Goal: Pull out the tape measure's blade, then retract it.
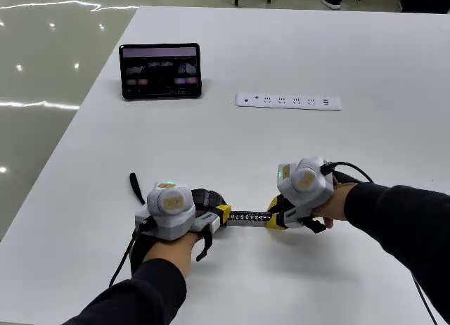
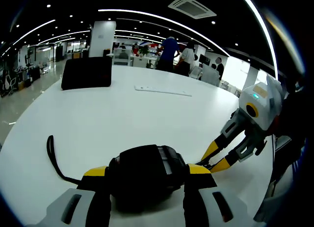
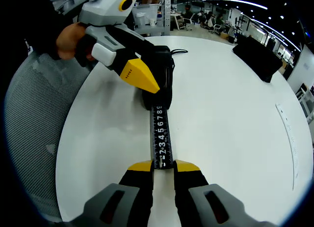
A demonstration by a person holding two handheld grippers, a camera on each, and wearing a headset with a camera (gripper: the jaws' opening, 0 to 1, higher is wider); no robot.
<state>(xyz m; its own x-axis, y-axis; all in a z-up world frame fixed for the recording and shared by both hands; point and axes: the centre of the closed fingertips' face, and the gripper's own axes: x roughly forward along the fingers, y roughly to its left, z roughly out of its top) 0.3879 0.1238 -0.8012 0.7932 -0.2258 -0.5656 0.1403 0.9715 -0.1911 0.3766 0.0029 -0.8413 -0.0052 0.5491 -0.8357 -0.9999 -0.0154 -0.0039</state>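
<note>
1. Left gripper: jaws clamped on both sides of the black tape case, at the near side of the white table.
2. Right gripper: jaws pinched together on the blade end.
3. Blade drawn out, straight from case to right gripper.

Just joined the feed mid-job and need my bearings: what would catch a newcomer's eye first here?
The numbered blade stands out first, stretched a short way between the two claws on the near part of the white table. The left claw grips the black case, and the right claw pinches the blade's tip. Farther back are a dark tablet and a white power strip.
</note>
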